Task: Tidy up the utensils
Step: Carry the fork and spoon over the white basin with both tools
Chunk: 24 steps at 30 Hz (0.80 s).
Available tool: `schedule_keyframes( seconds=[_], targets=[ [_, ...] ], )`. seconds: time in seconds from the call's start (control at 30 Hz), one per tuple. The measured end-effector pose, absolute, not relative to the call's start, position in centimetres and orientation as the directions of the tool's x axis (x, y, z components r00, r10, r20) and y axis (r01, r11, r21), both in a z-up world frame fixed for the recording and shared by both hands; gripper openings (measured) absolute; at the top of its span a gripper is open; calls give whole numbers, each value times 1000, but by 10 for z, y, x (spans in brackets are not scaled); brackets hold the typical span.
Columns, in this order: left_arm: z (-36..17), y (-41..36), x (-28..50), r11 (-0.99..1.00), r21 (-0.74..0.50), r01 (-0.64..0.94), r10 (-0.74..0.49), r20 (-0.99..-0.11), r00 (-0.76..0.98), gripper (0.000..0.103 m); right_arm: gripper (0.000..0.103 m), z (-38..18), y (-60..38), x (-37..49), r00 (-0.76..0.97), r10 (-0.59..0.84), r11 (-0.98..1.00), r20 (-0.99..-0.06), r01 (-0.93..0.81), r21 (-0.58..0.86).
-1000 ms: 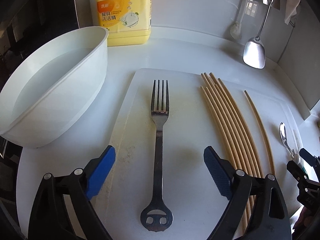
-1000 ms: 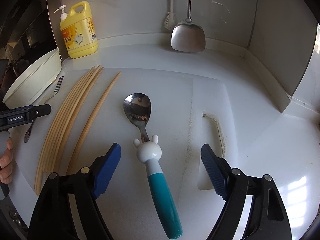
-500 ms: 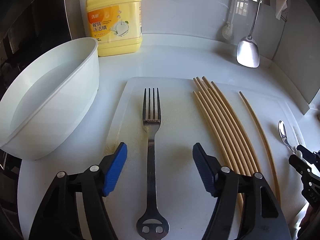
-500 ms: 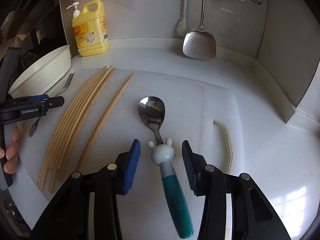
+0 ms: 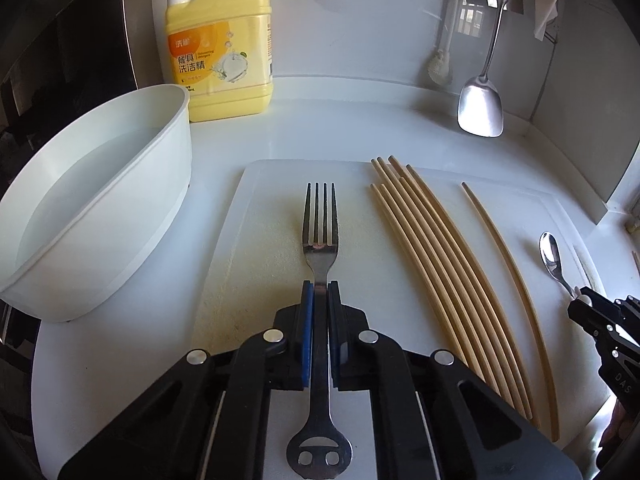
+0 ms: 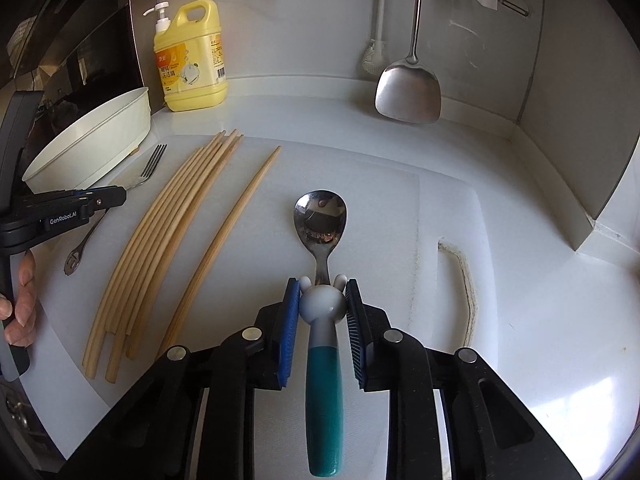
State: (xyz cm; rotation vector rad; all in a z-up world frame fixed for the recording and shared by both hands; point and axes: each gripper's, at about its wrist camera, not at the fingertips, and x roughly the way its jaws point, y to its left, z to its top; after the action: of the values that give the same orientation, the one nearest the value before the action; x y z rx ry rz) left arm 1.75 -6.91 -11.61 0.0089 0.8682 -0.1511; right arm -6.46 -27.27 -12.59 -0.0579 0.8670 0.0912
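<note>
The left claw (image 5: 320, 292) is clamped on the handle of a stainless steel fork with a cut-out face at its end (image 5: 319, 236), blue pads tight on both sides of the stem; the fork lies flat on a white plastic cutting board (image 5: 260, 240), tines pointing to the back wall. The right claw (image 6: 323, 300) is closing on the white rabbit-shaped head of a steel spoon with a teal handle (image 6: 320, 216), both pads against it, the spoon flat on the same board. Between fork and spoon lies a bunch of pale bamboo chopsticks (image 5: 436, 264), one stick apart. Left of the board on the white surface (image 5: 340, 120) stands a white oval plastic basin (image 5: 92, 200); I cannot tell whether it holds water. A yellow dish-soap jug with a pump (image 5: 220, 44) stands behind the basin.
</note>
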Motion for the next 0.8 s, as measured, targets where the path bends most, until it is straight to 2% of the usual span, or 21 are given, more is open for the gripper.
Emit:
schedule_keyframes(
  seconds=[0.8],
  targets=[
    [-84,-66,-19,971,-169,170,-238,-754,612,7,22,-108,-265,-73,679,140,990,-720,-121,78]
  ],
)
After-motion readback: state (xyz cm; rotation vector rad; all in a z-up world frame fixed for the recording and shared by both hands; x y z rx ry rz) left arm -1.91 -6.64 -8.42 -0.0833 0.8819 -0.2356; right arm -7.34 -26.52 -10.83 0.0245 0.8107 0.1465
